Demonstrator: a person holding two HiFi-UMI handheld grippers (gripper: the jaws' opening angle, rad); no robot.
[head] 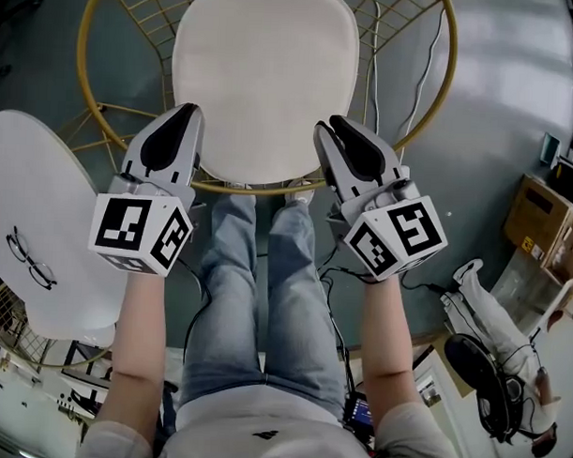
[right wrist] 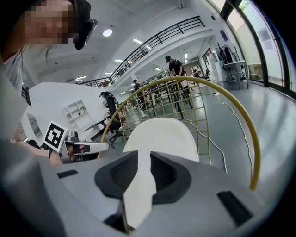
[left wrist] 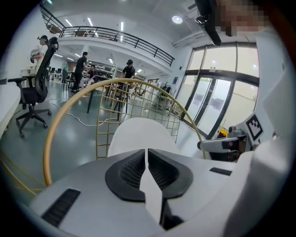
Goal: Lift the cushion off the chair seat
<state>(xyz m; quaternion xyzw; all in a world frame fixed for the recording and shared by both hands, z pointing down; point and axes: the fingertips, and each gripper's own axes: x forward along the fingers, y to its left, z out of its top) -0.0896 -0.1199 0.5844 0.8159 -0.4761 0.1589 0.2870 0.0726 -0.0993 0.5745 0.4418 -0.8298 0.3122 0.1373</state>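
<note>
We poise the left tool (head: 185, 115), pressed together, and the right tool (head: 331, 129), slightly spread, at the cushion's (head: 264, 77) near corners to lift it evenly; both are empty.

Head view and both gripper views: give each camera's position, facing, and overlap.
Head view: on the person's head, steeply down on the white oval cushion in the gold wire chair; forearms, jeans show.
Left gripper view: on the left gripper, toward the cushion; shut jaws show.
Right gripper view: on the right gripper, toward the cushion; parted jaws show.
Shared: cushion, chair.
</note>
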